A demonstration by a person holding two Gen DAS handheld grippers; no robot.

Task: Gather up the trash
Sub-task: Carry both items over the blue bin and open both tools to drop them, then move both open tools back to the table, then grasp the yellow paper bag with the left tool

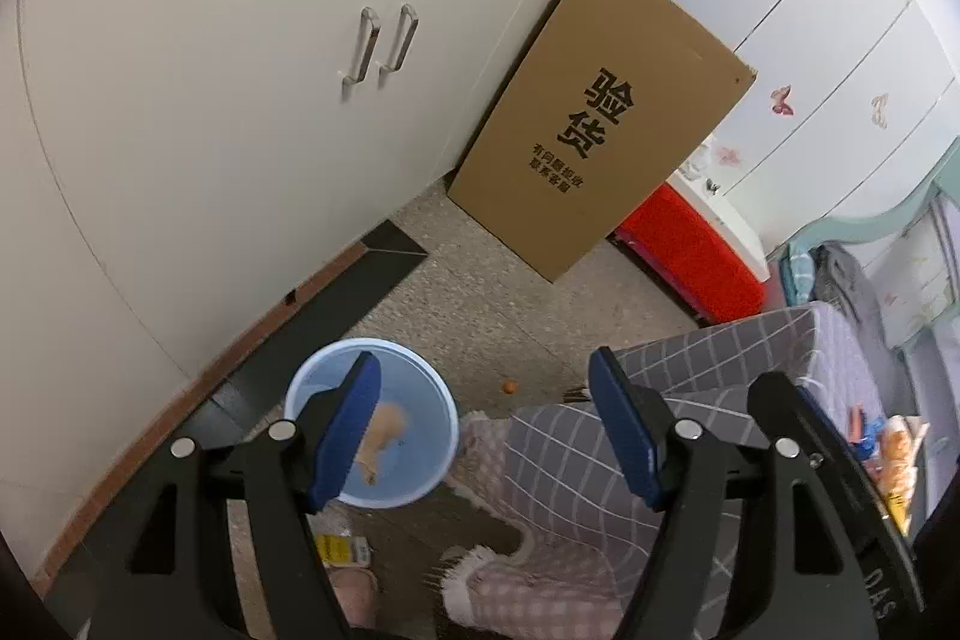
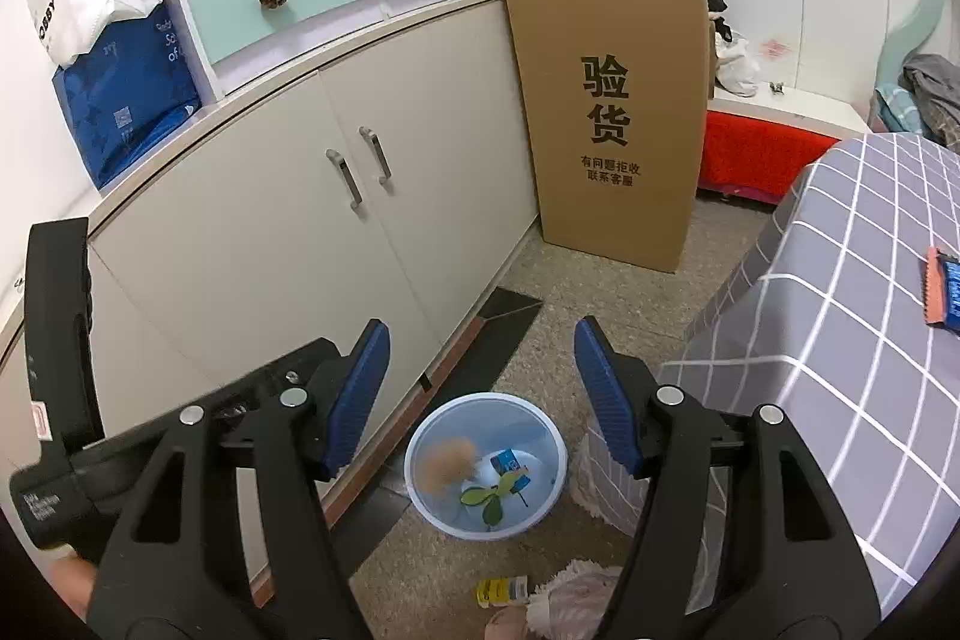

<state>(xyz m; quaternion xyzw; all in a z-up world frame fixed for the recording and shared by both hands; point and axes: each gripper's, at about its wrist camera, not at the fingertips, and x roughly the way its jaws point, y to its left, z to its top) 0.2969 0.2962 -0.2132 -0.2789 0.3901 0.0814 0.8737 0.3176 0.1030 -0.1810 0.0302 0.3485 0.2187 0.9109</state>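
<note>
Left wrist view: left gripper [image 1: 485, 430] low in frame, tongs apart, nothing between them. Pale blue bin [image 1: 372, 424] at lower centre-left on the floor, beside the white cabinet [image 1: 240, 130]. A blurred tan scrap [image 1: 384, 436] shows over the bin's inside, partly behind the left finger; cannot tell if it is falling or lying there. Small orange bit [image 1: 510, 387] on the floor right of the bin. Yellow packet [image 1: 342, 550] on the floor at lower left, near the bin. Checked cloth [image 1: 690, 400] fills the lower right

Right wrist view: right gripper [image 2: 480, 400] in the lower half, tongs apart and empty. Bin [image 2: 420, 454] at lower centre holds the tan scrap [image 2: 447, 463], green leaves [image 2: 489, 499] and a small blue pack [image 2: 507, 463]. Yellow packet [image 2: 498, 592] near the bottom edge, outside the bin

Judgement: a drop-off step, one piece likely just let go over the bin. Next calls for reaching down to loose floor litter, the yellow packet or the orange bit, and closing on it
</note>
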